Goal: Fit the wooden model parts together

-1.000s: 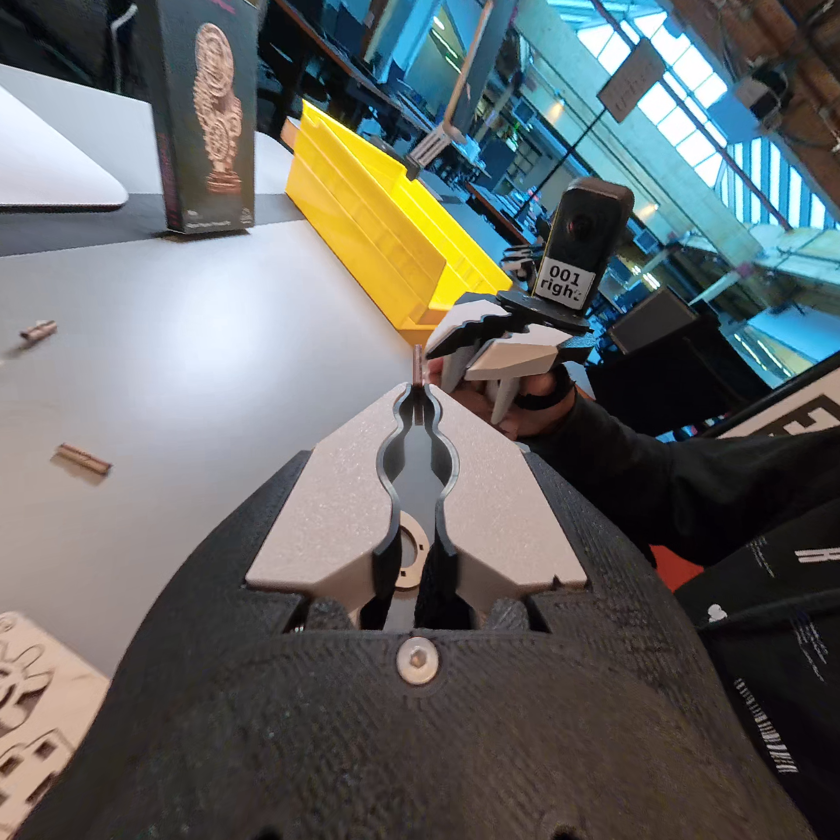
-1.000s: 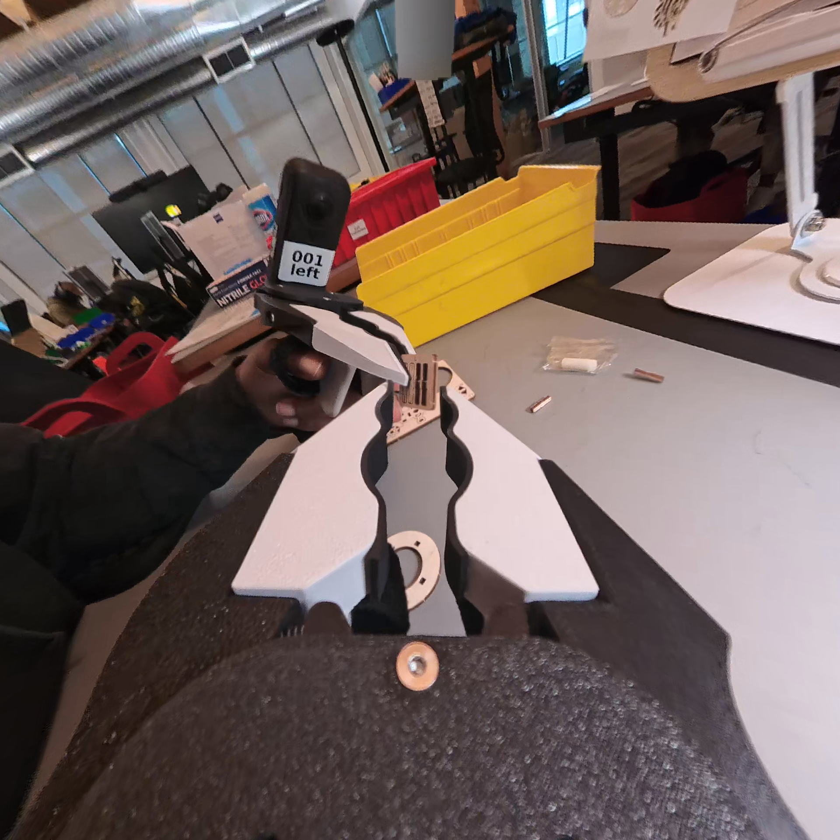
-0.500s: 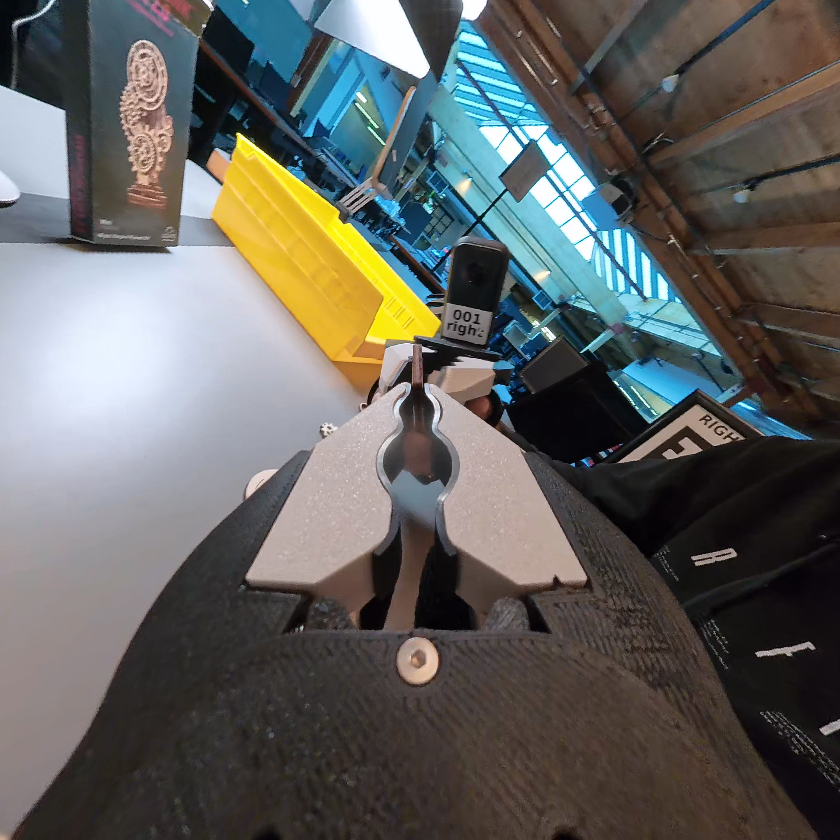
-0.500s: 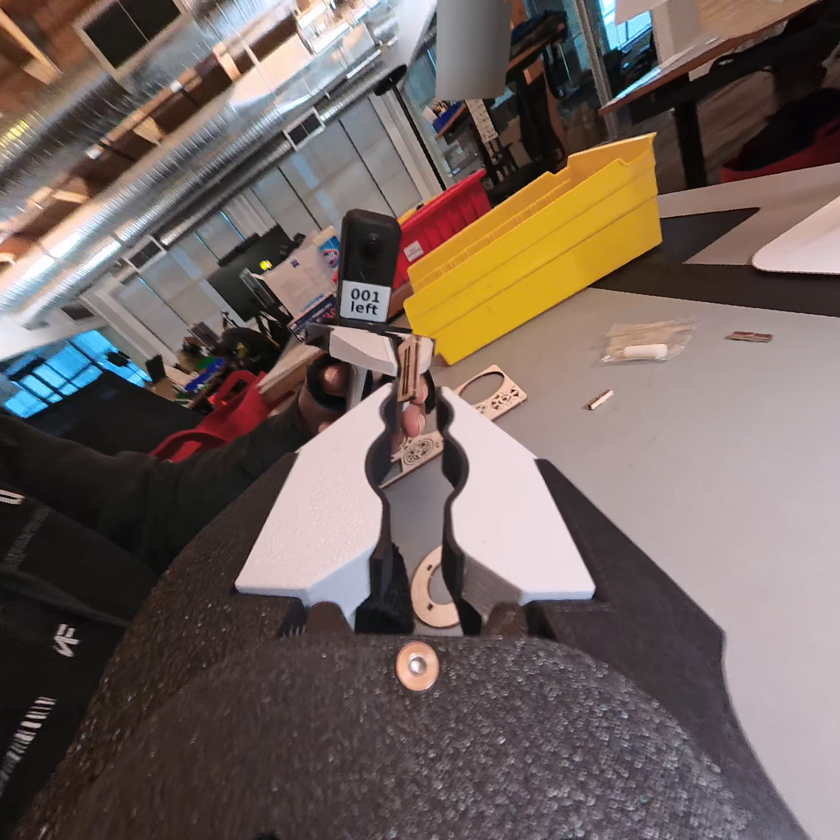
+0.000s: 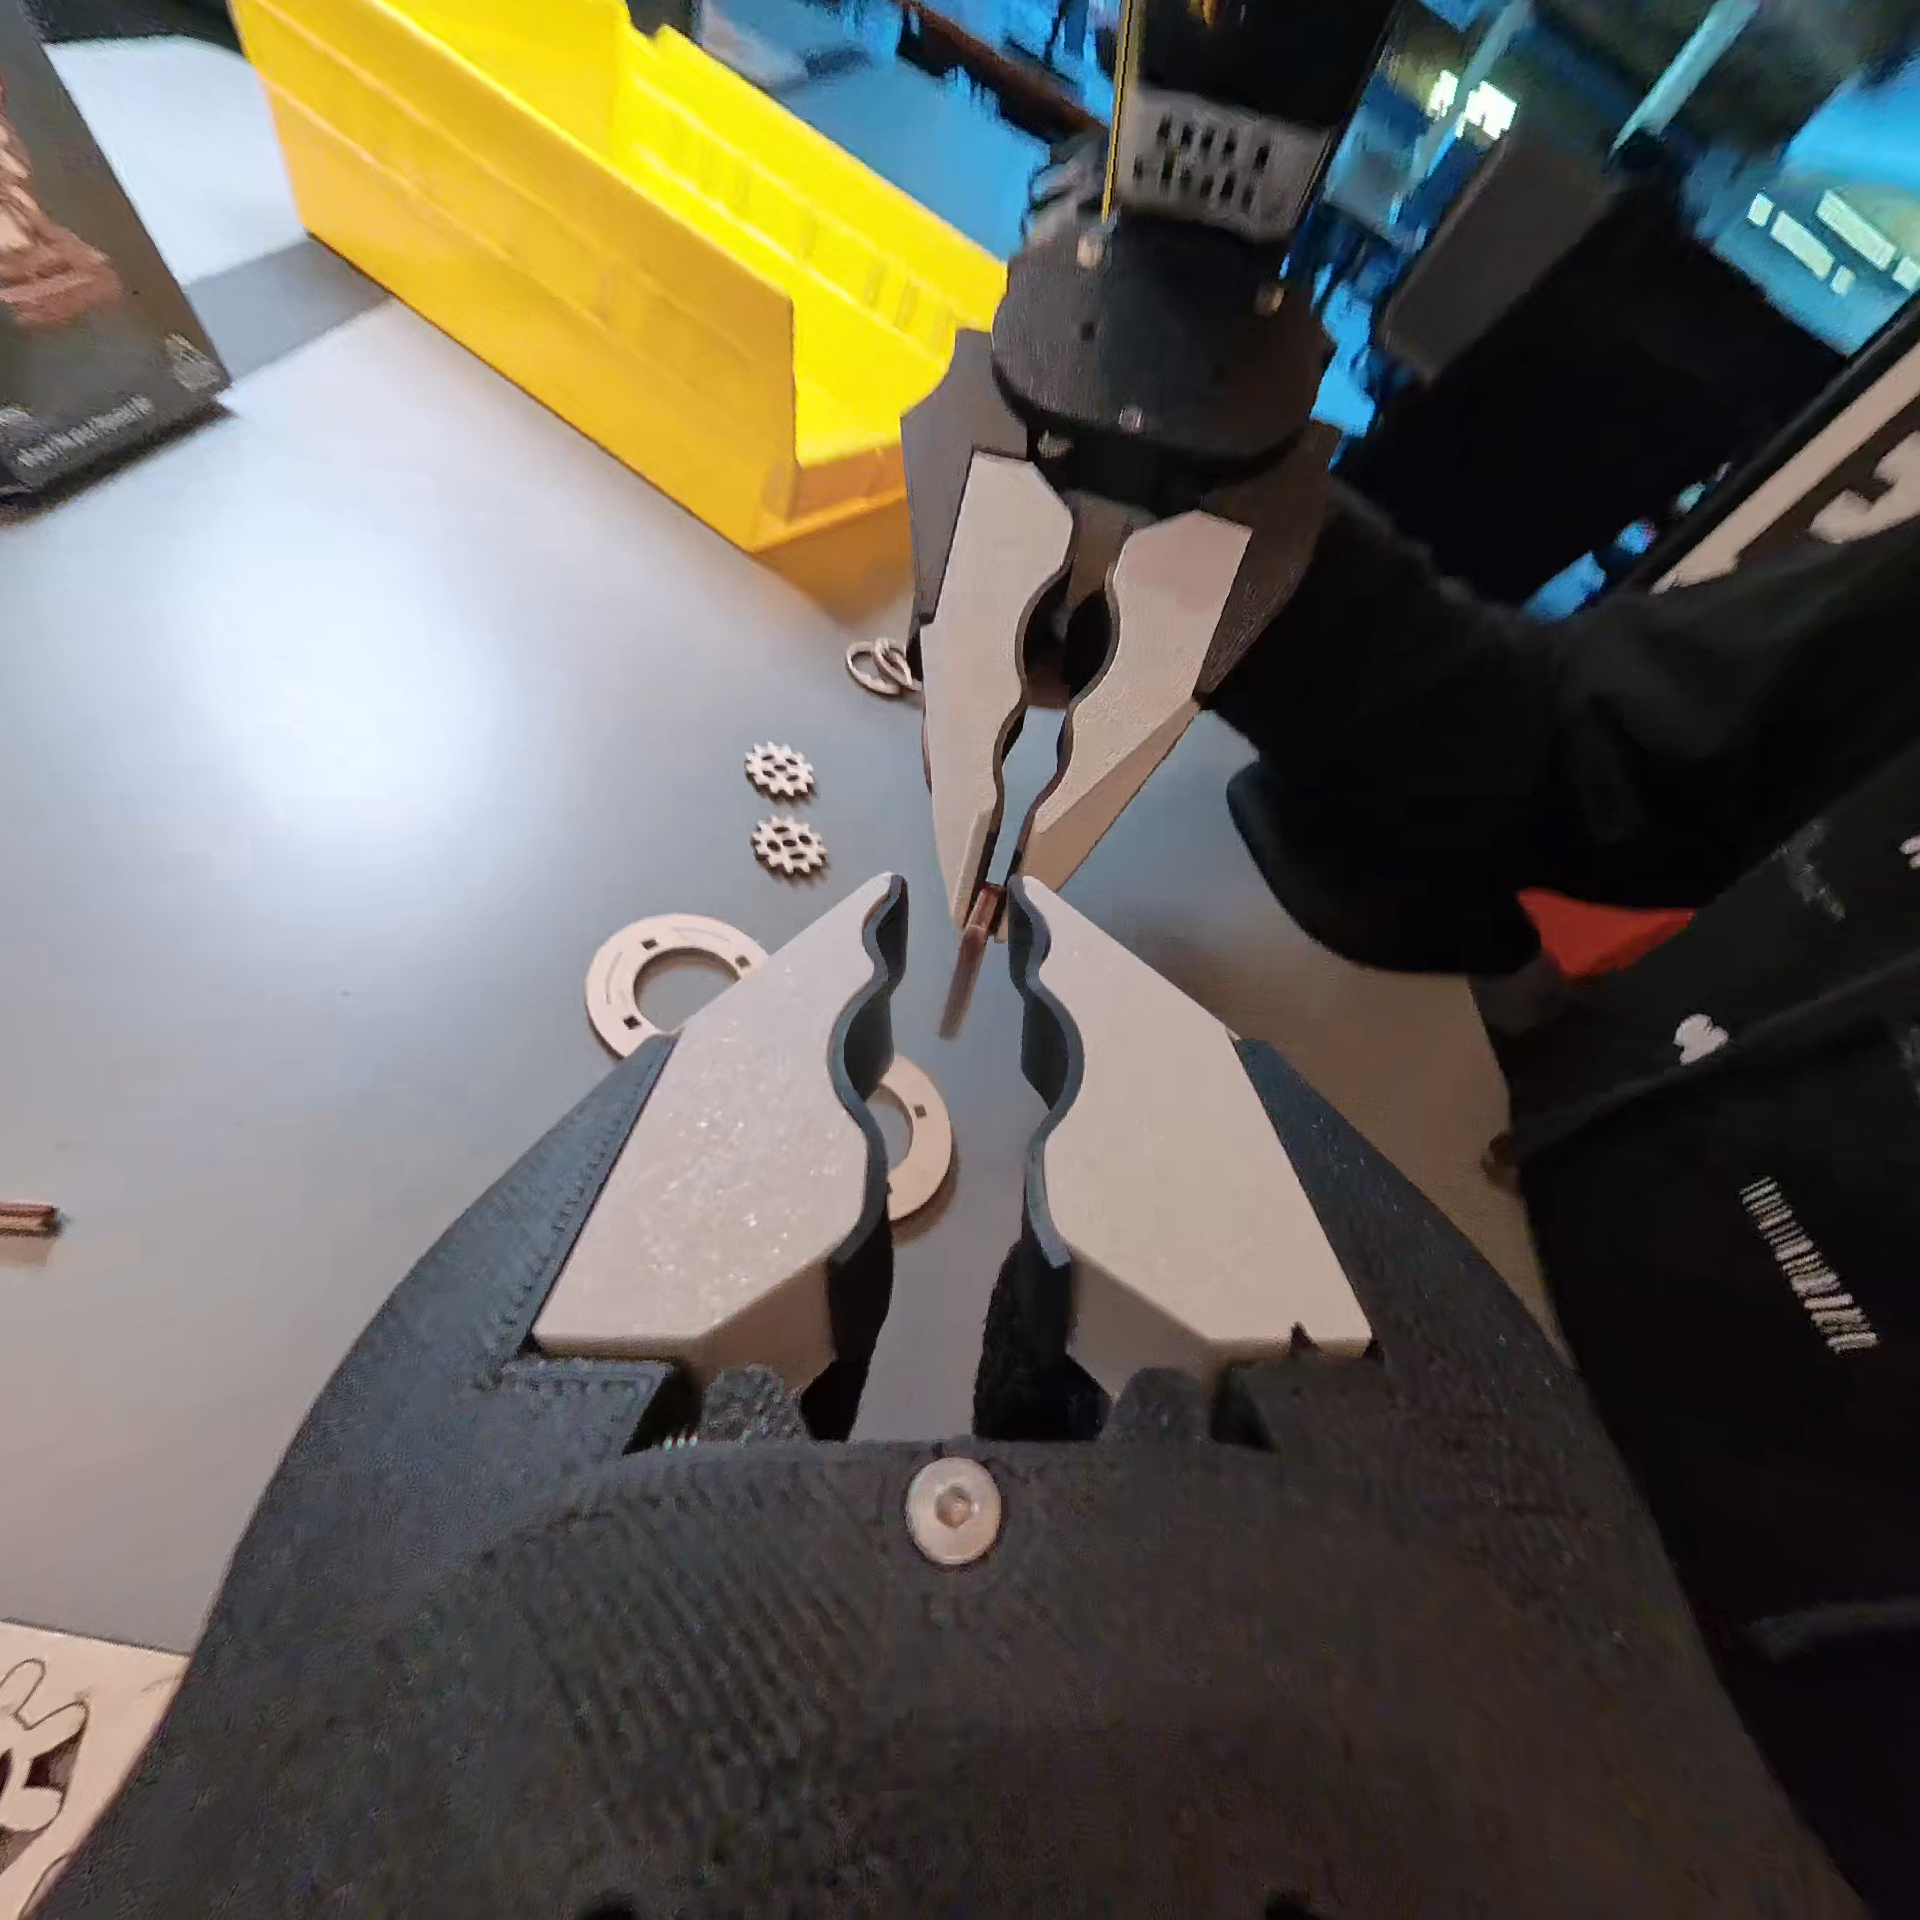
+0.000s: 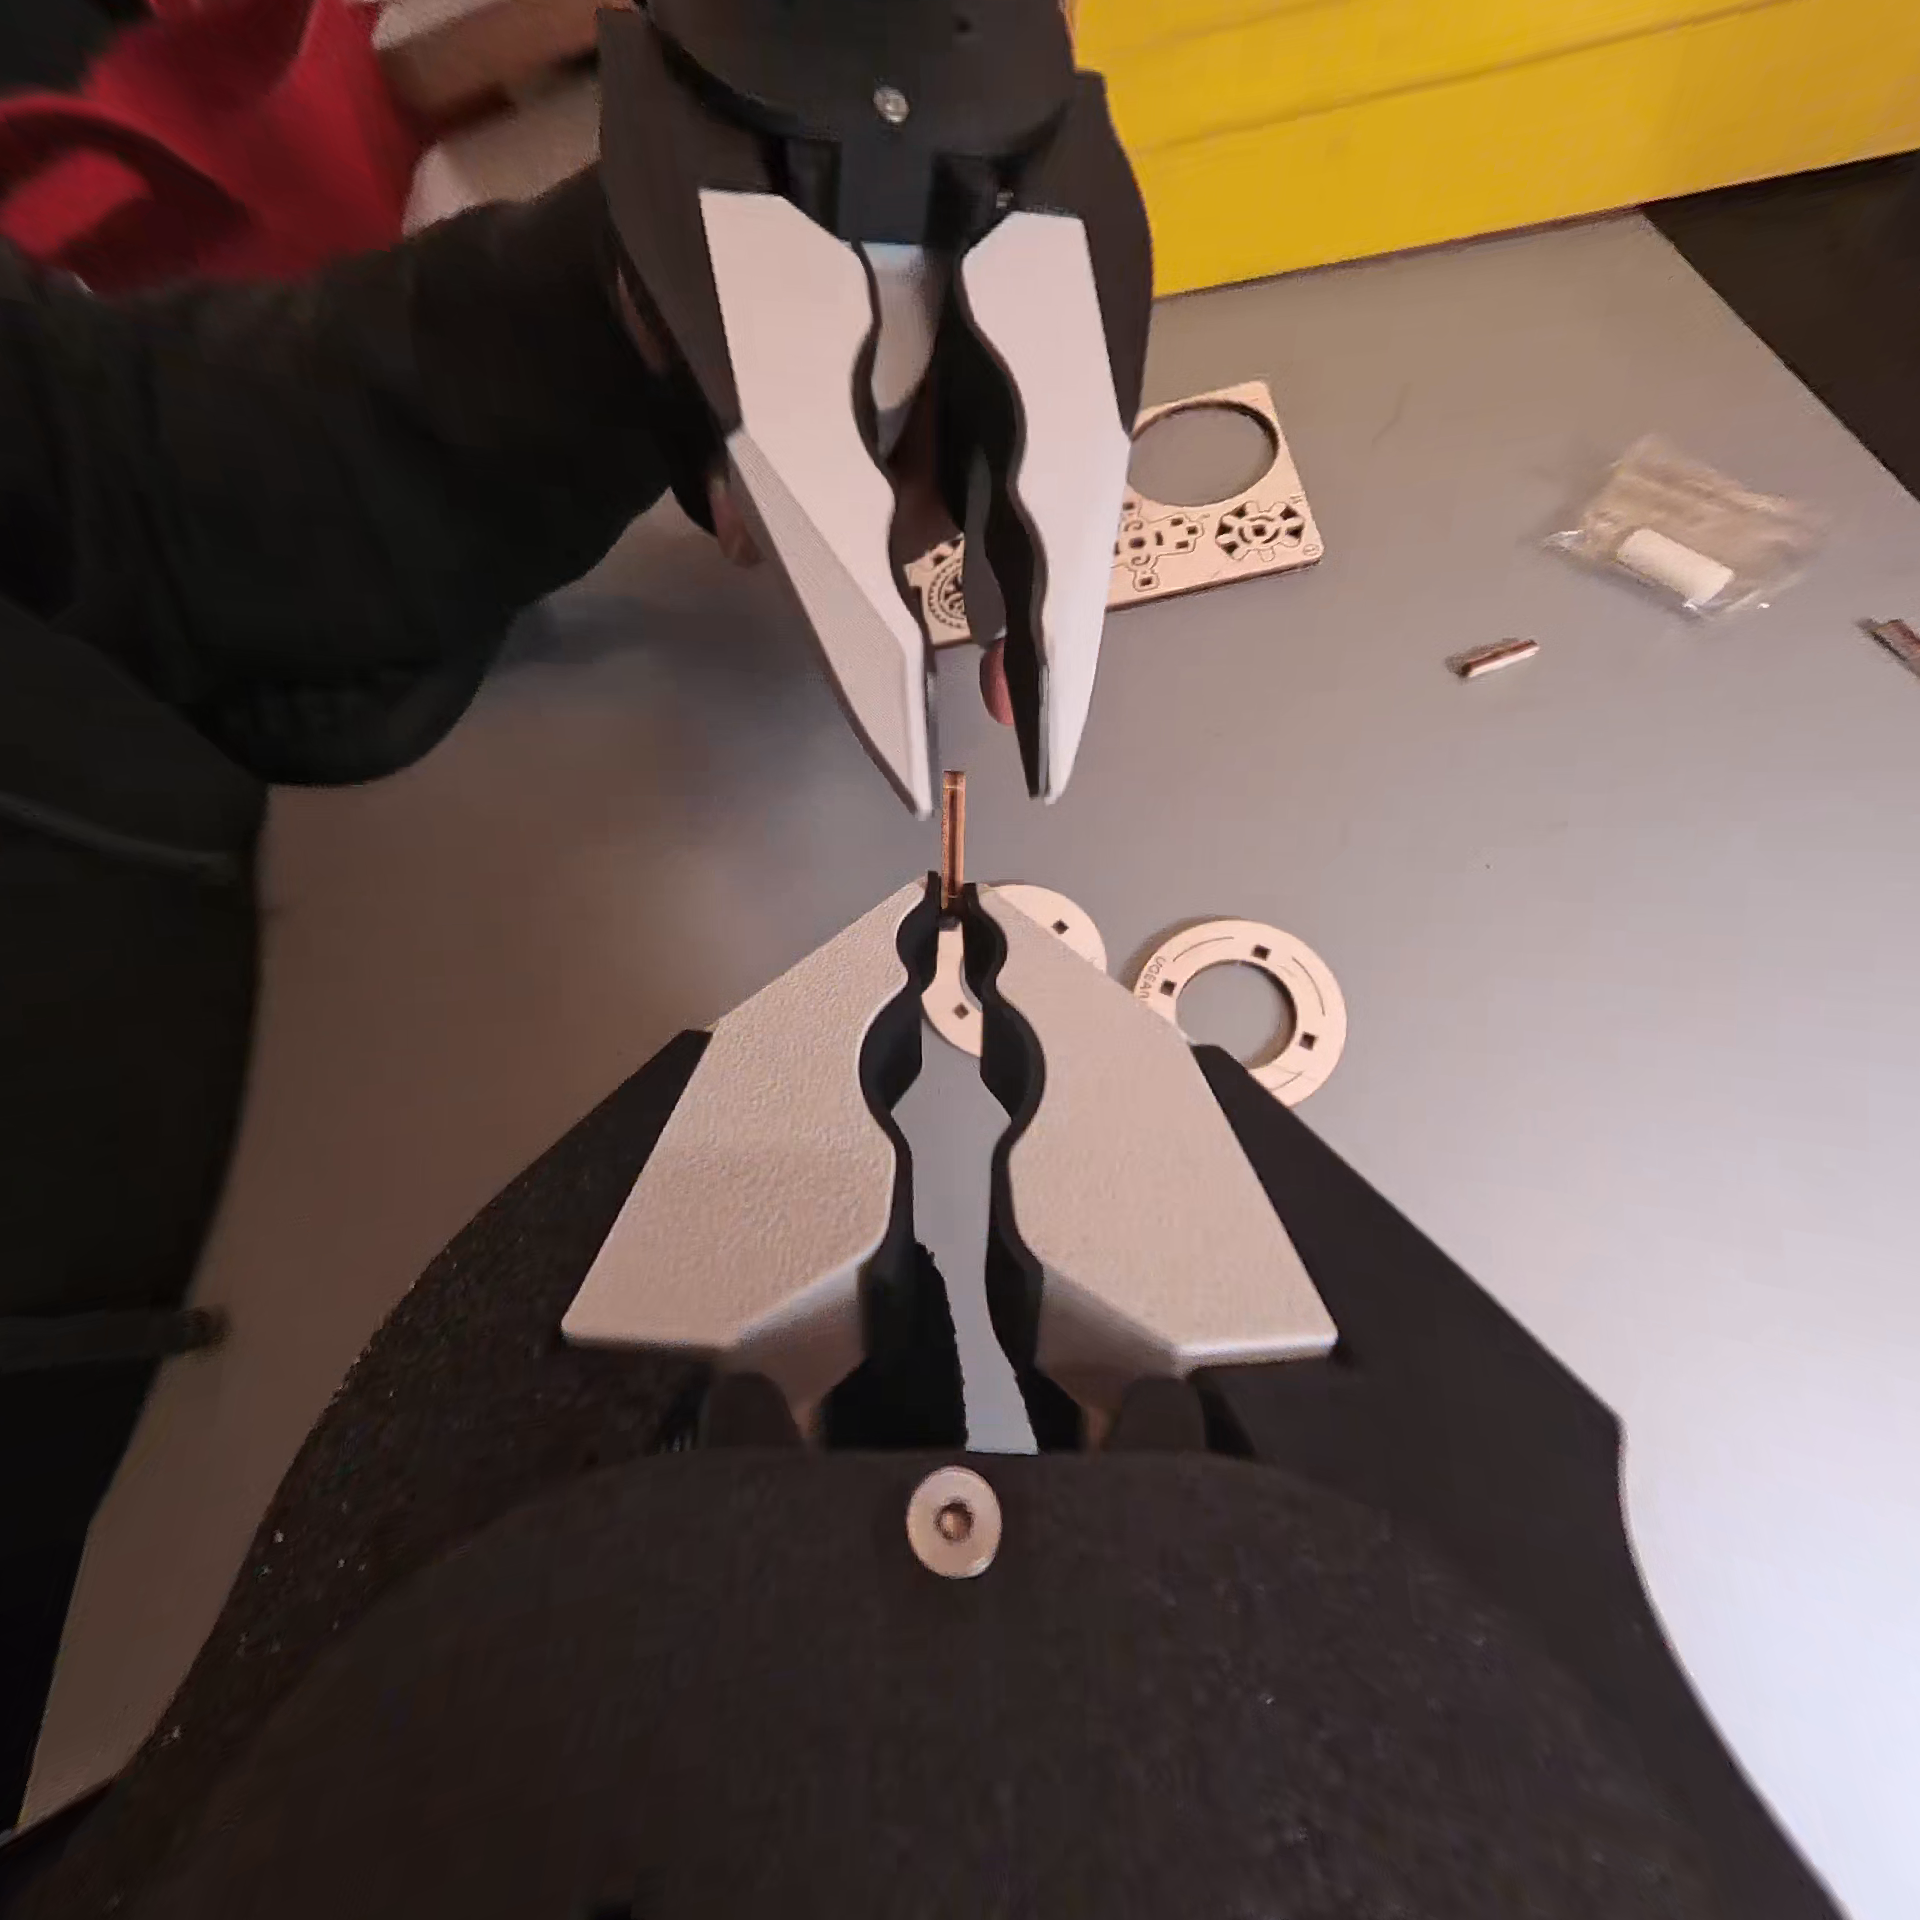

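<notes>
My right gripper (image 6: 951, 896) is shut on a thin flat wooden piece (image 6: 953, 831), gripping its near end so the rest sticks out past the tips. My left gripper (image 6: 982, 795) points at it from the other side, open, with its jaws on either side of the piece's free end and not touching it. In the left wrist view my left gripper (image 5: 956, 894) is open and the right gripper (image 5: 984, 902) holds the piece (image 5: 961, 977) edge-on between my fingers. Two flat wooden rings (image 6: 1320, 1013) (image 5: 613, 997) lie on the grey table below, one half hidden by the fingers.
Two small wooden gears (image 5: 779, 771) and metal rings (image 5: 878, 665) lie near a yellow bin (image 5: 582, 260). A punched wooden sheet (image 6: 1174, 566), a plastic bag (image 6: 1683, 540) and short wooden sticks (image 6: 1496, 658) lie further off. A dark box (image 5: 73, 260) stands at the far left. My left and right fingertips are right by each other.
The left gripper held the wooden piece and has opened; the right gripper now grips it. Both grippers have tipped down from facing each other in the air toward the table.
</notes>
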Motion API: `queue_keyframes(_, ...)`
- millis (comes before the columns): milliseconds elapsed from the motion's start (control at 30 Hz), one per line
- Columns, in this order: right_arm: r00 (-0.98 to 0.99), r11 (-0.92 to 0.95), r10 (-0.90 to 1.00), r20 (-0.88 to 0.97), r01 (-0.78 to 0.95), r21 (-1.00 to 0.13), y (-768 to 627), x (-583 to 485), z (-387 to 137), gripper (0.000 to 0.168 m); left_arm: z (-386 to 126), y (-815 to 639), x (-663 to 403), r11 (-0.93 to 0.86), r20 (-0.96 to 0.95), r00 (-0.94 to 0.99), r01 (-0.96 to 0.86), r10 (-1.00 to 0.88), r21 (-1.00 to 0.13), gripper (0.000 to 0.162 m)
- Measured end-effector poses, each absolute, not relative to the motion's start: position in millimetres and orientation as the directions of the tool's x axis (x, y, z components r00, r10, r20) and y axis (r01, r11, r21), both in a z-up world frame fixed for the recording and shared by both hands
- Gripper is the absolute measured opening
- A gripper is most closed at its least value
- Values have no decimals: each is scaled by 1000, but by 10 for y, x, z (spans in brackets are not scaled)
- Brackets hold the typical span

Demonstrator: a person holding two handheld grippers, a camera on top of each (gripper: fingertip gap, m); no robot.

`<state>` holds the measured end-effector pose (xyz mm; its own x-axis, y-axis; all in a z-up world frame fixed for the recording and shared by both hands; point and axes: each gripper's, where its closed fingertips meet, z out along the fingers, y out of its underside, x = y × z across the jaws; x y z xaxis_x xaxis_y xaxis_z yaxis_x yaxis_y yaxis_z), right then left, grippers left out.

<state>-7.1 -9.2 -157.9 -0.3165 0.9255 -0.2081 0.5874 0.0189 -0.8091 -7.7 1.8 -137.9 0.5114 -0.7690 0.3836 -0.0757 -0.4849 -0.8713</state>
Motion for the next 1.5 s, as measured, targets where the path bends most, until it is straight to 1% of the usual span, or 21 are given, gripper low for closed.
queue_keyframes(100, -340, 78, 924, -173, 612, -787, -148, -17, -1612, 1, -1463, -58, 5, -475, 337, 504, -171, -795, -863, 10)
queue_keyframes(167, -348, 97, 924, -161, 618, -780, -162, 6, -1612, 1, -1466, -87, 43, -468, 322, 499, -199, -805, -861, 9)
queue_keyframes(300, -356, 116, 923, -146, 621, -775, -166, 26, -1602, 1, -1455, -111, 72, -447, 290, 498, -229, -817, -865, 8)
queue_keyframes(333, -352, 121, 926, -138, 621, -774, -157, 25, -1603, 1, -1450, -127, 79, -444, 290, 490, -233, -822, -865, 11)
queue_keyframes(433, -363, 131, 922, -134, 619, -775, -176, 29, -1600, 1, -1482, -151, 92, -445, 284, 484, -257, -828, -858, 11)
queue_keyframes(500, -367, 145, 922, -124, 623, -769, -176, 30, -1620, 1, -1516, -154, 105, -438, 266, 488, -283, -832, -853, 3)
queue_keyframes(600, -353, 138, 930, -105, 597, -791, -125, -1, -1596, 2, -1518, -139, 97, -428, 243, 499, -298, -832, -853, 2)
queue_keyframes(667, -305, 63, 946, -106, 496, -866, -6, -87, -1415, 5, -1390, -39, 36, -418, 262, 528, -201, -808, -886, 2)
queue_keyframes(733, -228, -100, 957, -182, 329, -939, 178, -180, -1135, 23, -1088, 104, -94, -400, 359, 533, 40, -766, -915, 2)
queue_keyframes(767, -232, -185, 940, -249, 268, -946, 214, -193, -1037, 28, -903, 182, -195, -379, 426, 518, 200, -741, -903, 2)
queue_keyframes(833, -247, -334, 898, -364, 154, -930, 276, -232, -888, 32, -608, 247, -379, -345, 552, 413, 476, -725, -809, 1)
queue_keyframes(867, -262, -397, 873, -411, 107, -912, 288, -255, -831, 32, -510, 250, -445, -316, 576, 364, 567, -732, -761, 1)
queue_keyframes(933, -294, -486, 828, -478, 49, -873, 271, -298, -753, 31, -461, 267, -469, -293, 600, 326, 644, -730, -706, 1)
queue_keyframes(1033, -322, -540, 797, -511, 0, -842, 227, -333, -669, 24, -437, 271, -360, -262, 588, 331, 664, -738, -701, 1)
queue_keyframes(1100, -328, -544, 797, -507, -22, -839, 222, -317, -622, 4, -427, 277, -313, -235, 579, 351, 669, -736, -705, 1)
queue_keyframes(1133, -326, -538, 802, -501, -27, -843, 225, -305, -608, 1, -434, 286, -307, -219, 573, 371, 668, -731, -712, 1)
queue_keyframes(1233, -333, -499, 816, -473, 7, -866, 207, -272, -607, 1, -437, 275, -289, -231, 566, 368, 650, -738, -724, 1)
queue_keyframes(1300, -349, -472, 813, -466, 74, -878, 187, -233, -643, 0, -469, 256, -257, -261, 553, 374, 598, -745, -757, 2)
queue_keyframes(1333, -344, -449, 819, -459, 113, -886, 194, -210, -678, 0, -505, 241, -232, -284, 542, 383, 553, -748, -783, 2)
queue_keyframes(1400, -313, -393, 848, -428, 171, -903, 228, -167, -749, 1, -628, 235, -195, -320, 508, 438, 435, -741, -842, 9)
queue_keyframes(1500, -284, -313, 875, -392, 285, -906, 213, -126, -918, 1, -773, 230, -154, -334, 445, 514, 297, -733, -894, 11)
